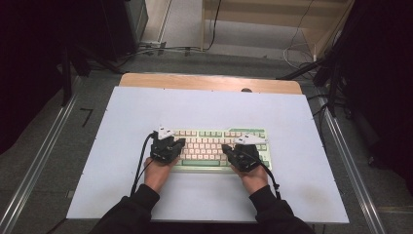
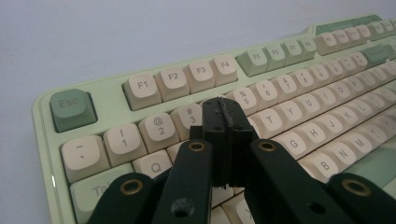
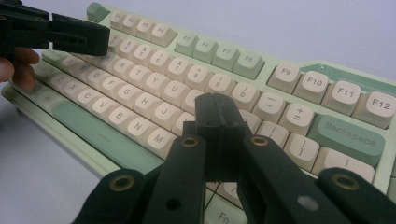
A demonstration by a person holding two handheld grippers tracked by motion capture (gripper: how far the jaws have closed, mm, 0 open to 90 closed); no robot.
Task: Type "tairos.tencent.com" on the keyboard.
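A white counter [image 1: 146,195] carries a pale green keyboard [image 1: 214,134] with cream keys, lying near the counter's middle, toward the person's edge. Over the keyboard's left end hovers the left gripper [image 1: 176,144], its fingers [image 2: 215,122] pressed together on nothing, above the number row. Over the keyboard's right half sits the right gripper [image 1: 227,148], fingers [image 3: 208,112] likewise closed and empty.

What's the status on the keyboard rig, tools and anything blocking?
Left tool shut, empty, over the number row. Right tool shut, empty, over the right-hand keys. Keyboard flat on the white table. Nothing in the way.
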